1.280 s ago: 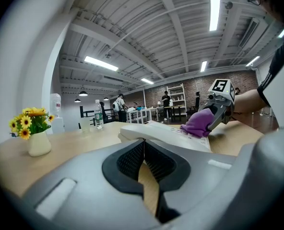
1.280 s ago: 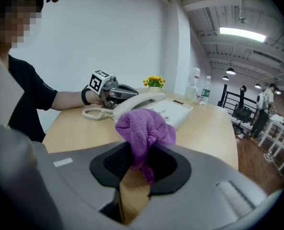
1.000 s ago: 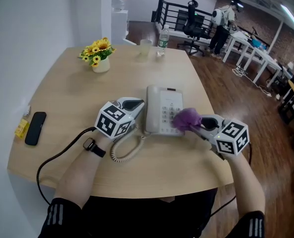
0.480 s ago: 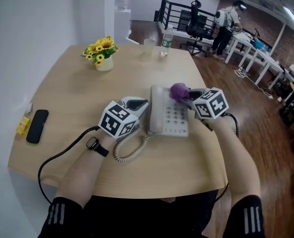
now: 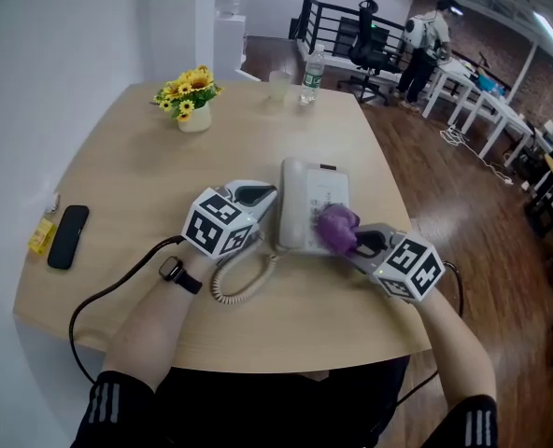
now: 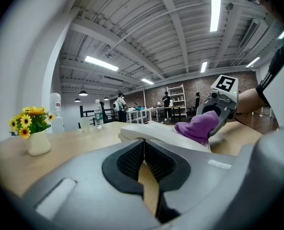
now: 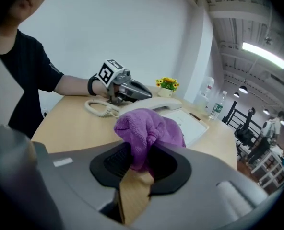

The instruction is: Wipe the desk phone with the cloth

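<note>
Well, on the light wooden tabletop (image 5: 258,129) the pale grey desk phone (image 5: 306,199) sits just in front of the person, and the wiping is plainly under way. Half a second ago the right hand-held gripper (image 7: 138,163) was up at the phone's far end. Now it is back at the near right corner of the keypad, close to where it was a second ago. I'd say one pass out and back along the face is done, with the handset (image 7: 156,102) side probably still to wipe.

The left hand-held gripper (image 6: 143,150) has not budged; its jaws are shut on nothing and it lies along the phone's left flank. The right one's jaws are clamped on a purple fluffy cloth (image 5: 335,229), bunched and pressed on the phone.

The phone's long axis runs away from the person, with the handset along its left and the coiled cord (image 5: 234,286) trailing off the near left.
</note>
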{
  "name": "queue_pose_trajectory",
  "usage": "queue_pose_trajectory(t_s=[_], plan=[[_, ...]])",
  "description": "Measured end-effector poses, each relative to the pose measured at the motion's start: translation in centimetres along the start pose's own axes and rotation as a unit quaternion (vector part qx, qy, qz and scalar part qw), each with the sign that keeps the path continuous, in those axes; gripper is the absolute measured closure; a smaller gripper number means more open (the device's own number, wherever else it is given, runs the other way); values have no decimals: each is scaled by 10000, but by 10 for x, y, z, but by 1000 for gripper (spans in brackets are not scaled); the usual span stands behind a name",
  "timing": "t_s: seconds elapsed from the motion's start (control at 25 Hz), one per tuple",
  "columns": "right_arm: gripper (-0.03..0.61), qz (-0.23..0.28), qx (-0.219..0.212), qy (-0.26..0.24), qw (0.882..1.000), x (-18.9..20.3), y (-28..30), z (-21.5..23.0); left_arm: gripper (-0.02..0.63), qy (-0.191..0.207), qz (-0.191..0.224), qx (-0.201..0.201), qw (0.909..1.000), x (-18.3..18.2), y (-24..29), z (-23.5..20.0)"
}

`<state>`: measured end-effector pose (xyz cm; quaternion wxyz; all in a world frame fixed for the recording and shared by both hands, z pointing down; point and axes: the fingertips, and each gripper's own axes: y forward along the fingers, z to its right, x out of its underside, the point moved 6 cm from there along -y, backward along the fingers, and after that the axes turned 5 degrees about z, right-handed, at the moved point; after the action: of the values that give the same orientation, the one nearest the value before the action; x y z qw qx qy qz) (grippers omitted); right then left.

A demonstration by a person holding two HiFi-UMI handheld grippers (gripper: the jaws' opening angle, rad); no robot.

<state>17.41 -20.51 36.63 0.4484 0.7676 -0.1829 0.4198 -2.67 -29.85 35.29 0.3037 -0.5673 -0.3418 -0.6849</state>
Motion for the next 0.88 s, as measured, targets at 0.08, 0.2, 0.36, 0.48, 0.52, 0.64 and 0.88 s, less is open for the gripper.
queue_pose_trajectory(t_s=[0.08,0.2,0.36,0.48,0.52,0.64,0.88], plan=[[471,-82,-140,-115,9998,3,-5,-16,617,-7,4,-2,10000,0,0,0],[471,-138,-342,-252,9990,-2,-11,-28,617,2,1,-9,10000,-1,0,1],[471,369,-33,-149,9992,-35,-15,2,617,35,-6,1,10000,-1,0,1],[471,668,477,100,9966,-62,-2,48,617,40,-8,-13,10000,-1,0,1],[471,683,671,180,9952,-68,5,64,617,43,-12,-12,10000,-1,0,1],[471,488,1088,396,9921,-77,30,104,617,47,-17,-2,10000,0,1,1],[471,-327,920,60,9952,-66,77,102,617,41,-24,24,10000,0,1,2]])
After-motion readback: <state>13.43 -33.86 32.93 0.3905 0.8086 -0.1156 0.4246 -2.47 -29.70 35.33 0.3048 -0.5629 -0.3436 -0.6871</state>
